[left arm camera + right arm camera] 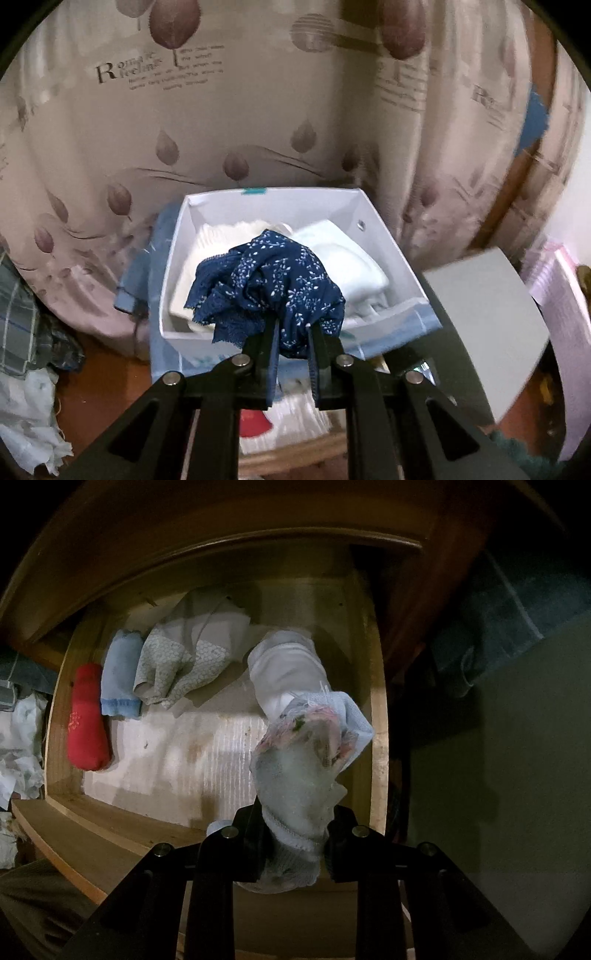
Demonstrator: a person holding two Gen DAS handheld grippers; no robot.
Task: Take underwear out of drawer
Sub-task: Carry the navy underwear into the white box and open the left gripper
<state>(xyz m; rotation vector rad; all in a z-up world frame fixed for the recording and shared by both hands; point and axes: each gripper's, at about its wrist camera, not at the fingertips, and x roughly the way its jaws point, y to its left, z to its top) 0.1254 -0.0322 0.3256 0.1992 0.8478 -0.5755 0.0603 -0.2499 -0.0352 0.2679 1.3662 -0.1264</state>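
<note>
With both tongs loaded, transfer is mid-step. Left tongs [291, 343] clamp navy floral underwear [273, 284] over the white box [384, 236]; release next. Only the right view shows the wooden drawer [376, 709]: right tongs [293, 834] clamp pale blue underwear [306, 760]; lift clear. Rolled garments lie farther left.

Navy underwear [273, 284], white floral print with lace edge, bunched, clamped in left gripper [293, 341] above white box [173, 258]. Pale blue underwear [303, 775], floral trim, crumpled, clamped in right gripper [295, 834] over open wooden drawer [376, 686].
</note>
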